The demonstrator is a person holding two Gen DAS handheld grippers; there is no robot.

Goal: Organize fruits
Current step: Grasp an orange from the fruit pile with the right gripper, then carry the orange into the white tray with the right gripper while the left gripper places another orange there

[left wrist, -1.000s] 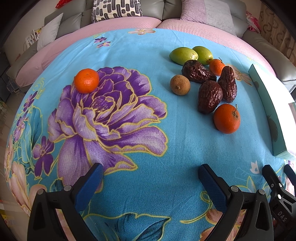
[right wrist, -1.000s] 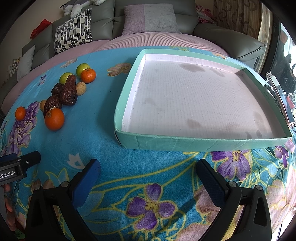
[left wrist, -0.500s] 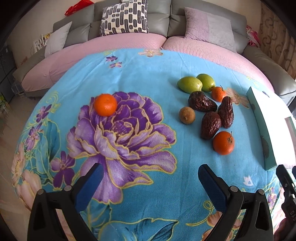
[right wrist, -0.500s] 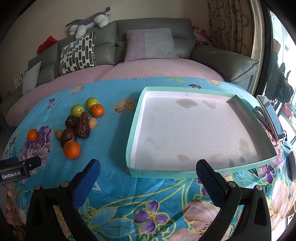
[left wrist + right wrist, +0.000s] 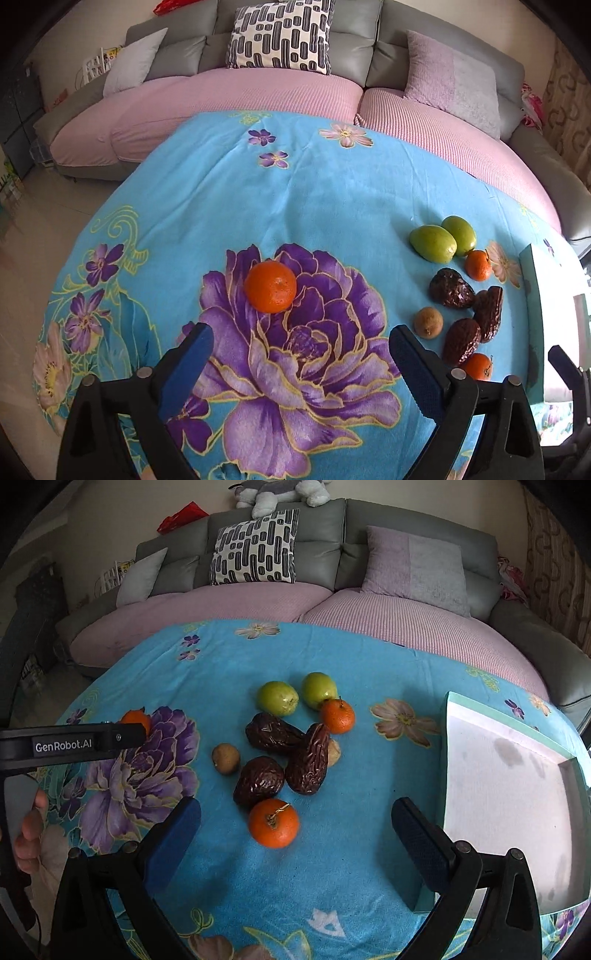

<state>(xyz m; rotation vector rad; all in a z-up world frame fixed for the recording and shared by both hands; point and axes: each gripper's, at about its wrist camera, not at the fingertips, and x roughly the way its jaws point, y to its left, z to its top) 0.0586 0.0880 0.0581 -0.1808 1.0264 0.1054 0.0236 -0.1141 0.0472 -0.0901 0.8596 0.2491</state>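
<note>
- Left gripper (image 5: 299, 360): jaws spread wide, nothing between them, hovering over the purple flower on the blue cloth (image 5: 295, 192).
- Just ahead, roughly centred between the blue pads: lone orange (image 5: 270, 286), round, dimpled end facing the camera, well apart from the other fruit.
- Right gripper (image 5: 295, 830): also released and empty, with the near orange (image 5: 273, 828) close in front, slightly left of centre, stem upward.
- Beyond it, three dates: near date (image 5: 259, 781) with long axis slanting up-right; middle date (image 5: 309, 758) nearly upright, touching it; far date (image 5: 275, 733) lying left to right.
- Brown round fruit (image 5: 225, 758) left of the dates; a second, mostly hidden behind the middle date, possibly the same kind.
- Farthest: two green fruits (image 5: 277, 698) side by side, small orange (image 5: 337, 715) beside them.
- Off to the right: teal tray (image 5: 448, 775), empty.
</note>
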